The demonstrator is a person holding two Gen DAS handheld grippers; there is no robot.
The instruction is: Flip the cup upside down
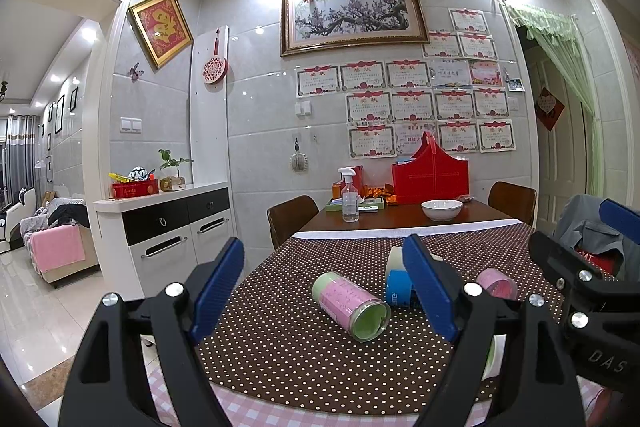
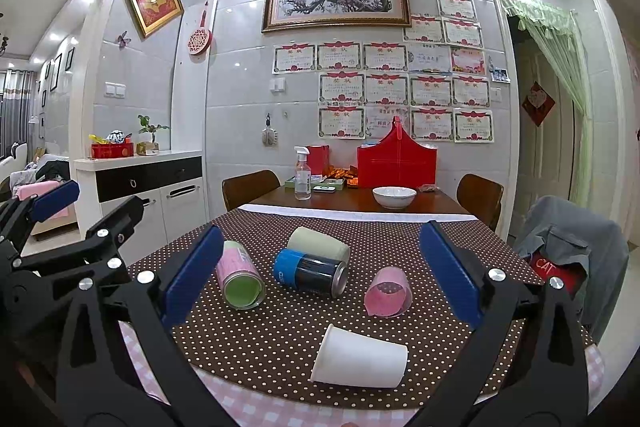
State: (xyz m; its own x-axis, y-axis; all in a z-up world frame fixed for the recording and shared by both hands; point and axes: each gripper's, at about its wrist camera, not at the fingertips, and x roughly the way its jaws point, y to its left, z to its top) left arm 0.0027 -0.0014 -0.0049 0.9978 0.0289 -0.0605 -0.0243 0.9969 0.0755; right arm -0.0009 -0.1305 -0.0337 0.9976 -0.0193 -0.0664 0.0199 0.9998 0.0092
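Observation:
Several cups and cans lie on their sides on the brown dotted cloth (image 2: 280, 339). A white paper cup (image 2: 360, 357) lies nearest, mouth to the left, between my right gripper's (image 2: 322, 277) open fingers and just below them. A pink cup (image 2: 387, 291), a blue and black can (image 2: 310, 271), a pink and green can (image 2: 240, 279) and a beige cup (image 2: 320, 245) lie beyond. My left gripper (image 1: 326, 291) is open and empty, above the pink and green can (image 1: 352, 305). The blue can (image 1: 398, 287) and pink cup (image 1: 496, 283) are partly hidden by its right finger.
A white bowl (image 2: 394, 197), a spray bottle (image 2: 303, 173) and a red bag (image 2: 396, 163) stand at the table's far end. Chairs stand on both sides, the right one draped with a grey jacket (image 2: 576, 239). A white sideboard (image 2: 140, 183) is on the left.

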